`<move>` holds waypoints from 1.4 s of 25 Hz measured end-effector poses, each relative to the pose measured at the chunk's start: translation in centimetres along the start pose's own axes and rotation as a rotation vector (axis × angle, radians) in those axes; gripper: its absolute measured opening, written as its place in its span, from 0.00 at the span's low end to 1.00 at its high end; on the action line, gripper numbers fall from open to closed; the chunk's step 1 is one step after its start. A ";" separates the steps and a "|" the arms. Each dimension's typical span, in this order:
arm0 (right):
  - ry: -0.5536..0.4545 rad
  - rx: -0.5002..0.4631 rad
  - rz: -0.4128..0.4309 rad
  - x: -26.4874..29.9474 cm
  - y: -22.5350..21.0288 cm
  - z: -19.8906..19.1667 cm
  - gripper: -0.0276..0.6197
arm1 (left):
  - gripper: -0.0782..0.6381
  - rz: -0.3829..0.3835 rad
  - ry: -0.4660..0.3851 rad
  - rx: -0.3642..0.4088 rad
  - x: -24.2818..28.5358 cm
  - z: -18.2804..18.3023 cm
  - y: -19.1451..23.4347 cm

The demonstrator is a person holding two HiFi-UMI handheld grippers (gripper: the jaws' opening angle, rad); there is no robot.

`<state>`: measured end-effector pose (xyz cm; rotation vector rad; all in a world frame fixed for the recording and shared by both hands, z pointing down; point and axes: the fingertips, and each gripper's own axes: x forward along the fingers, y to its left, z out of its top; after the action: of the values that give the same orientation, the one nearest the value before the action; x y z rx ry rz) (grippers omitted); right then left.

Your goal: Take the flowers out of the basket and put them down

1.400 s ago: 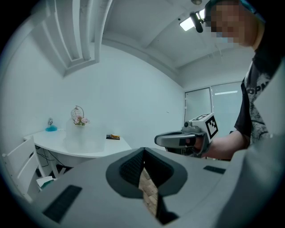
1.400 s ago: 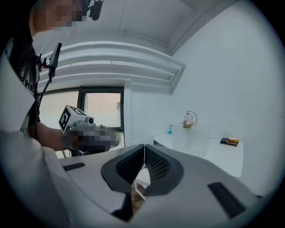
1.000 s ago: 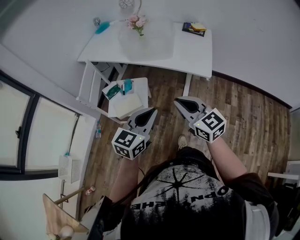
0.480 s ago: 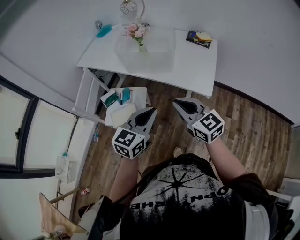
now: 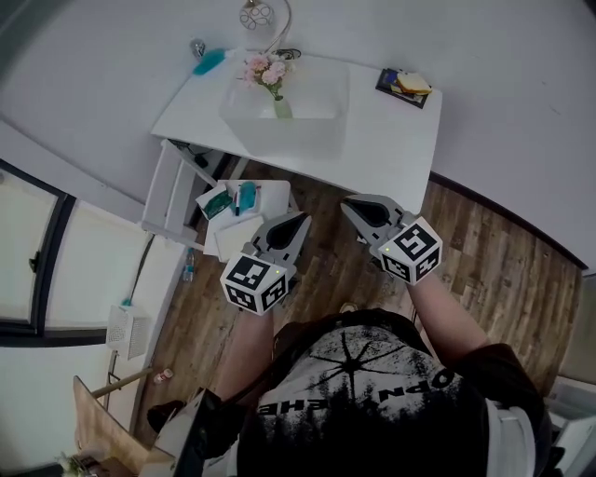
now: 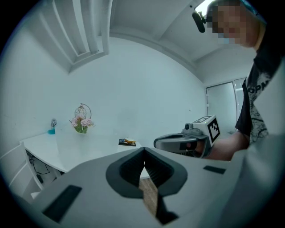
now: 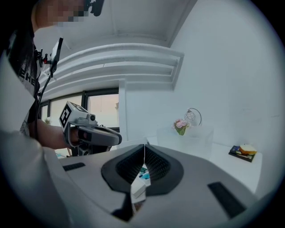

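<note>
Flowers, pink, on a green stem, stand on the white table, well ahead of both tongs and a touch to the left tongs' side. They rise at the far edge of a frosted box; whether they sit inside it I can't tell. Just beyond them is a wire ornament with an arched hoop.

Now the tongs. The left tongs are shut tight, jaw edge against jaw edge, with nothing between them. The right tongs match them, jaws pressed together and empty. Both are held out side by side in front of the person, tips pointing toward the table, over the wooden floor, well short of the table's near edge. Neither touches anything.

Far ahead of the right tongs, on the table's far right corner, lies a dark book with something yellowish on top. Off beyond the left tongs, at the far left corner, lies a teal brush. Just ahead of the left tongs' tip, lower than the table and by its near edge, stands a low white stand carrying a few teal things.
</note>
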<state>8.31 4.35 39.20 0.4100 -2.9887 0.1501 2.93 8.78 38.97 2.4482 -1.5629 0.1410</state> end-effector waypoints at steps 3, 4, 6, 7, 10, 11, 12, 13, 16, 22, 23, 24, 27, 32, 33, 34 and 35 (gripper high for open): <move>0.000 -0.007 0.014 0.6 -1.4 0.0 0.07 | 0.13 0.016 -0.003 0.002 1.1 0.3 0.7; 0.001 -0.009 0.018 0.9 -1.9 0.1 0.07 | 0.13 0.020 -0.004 0.004 1.5 0.5 0.9; 0.003 -0.014 0.026 1.2 -2.6 0.1 0.07 | 0.13 0.026 -0.005 0.006 2.1 0.8 1.3; 0.004 -0.016 0.030 1.4 -3.0 0.2 0.07 | 0.13 0.029 -0.005 0.007 2.3 0.9 1.4; 0.003 -0.019 0.039 2.1 -3.8 0.5 0.07 | 0.13 0.037 -0.003 0.005 3.0 1.2 2.2; 0.003 -0.017 0.040 2.3 -4.0 0.5 0.07 | 0.13 0.039 -0.001 0.003 3.1 1.2 2.5; 0.004 -0.015 0.040 2.6 -4.2 0.5 0.07 | 0.13 0.040 0.000 -0.001 3.2 1.2 2.8; 0.006 -0.012 0.041 2.9 -4.4 0.4 0.07 | 0.13 0.041 0.002 -0.004 3.3 1.2 3.1; 0.010 -0.004 0.041 3.9 -4.9 0.2 0.07 | 0.13 0.044 0.006 -0.011 3.7 1.1 4.5; 0.017 -0.004 0.027 7.1 -6.6 0.1 0.07 | 0.13 0.033 0.010 -0.015 5.0 1.5 8.3; 0.021 -0.006 0.021 7.7 -6.9 0.1 0.07 | 0.13 0.029 0.012 -0.015 5.2 1.6 9.1; 0.025 -0.010 0.015 8.3 -7.2 0.1 0.07 | 0.13 0.024 0.014 -0.014 5.4 1.8 9.8; 0.040 -0.023 0.000 10.2 -7.9 0.2 0.07 | 0.13 0.007 0.015 -0.010 6.1 2.5 11.9; 0.038 -0.012 -0.030 13.7 -9.1 1.0 0.07 | 0.13 -0.021 0.013 -0.008 6.8 3.7 16.2; 0.039 -0.011 -0.034 14.5 -9.3 1.2 0.07 | 0.13 -0.027 0.013 -0.007 6.9 3.9 17.0; 0.040 -0.010 -0.039 15.2 -9.5 1.3 0.07 | 0.13 -0.035 0.012 -0.006 7.1 4.1 17.8; 0.040 -0.009 -0.044 16.0 -9.6 1.5 0.07 | 0.13 -0.043 0.012 -0.004 7.2 4.3 18.6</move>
<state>-4.46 -9.25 40.62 0.4650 -2.9376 0.1390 -10.99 -6.16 39.00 2.4706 -1.5034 0.1447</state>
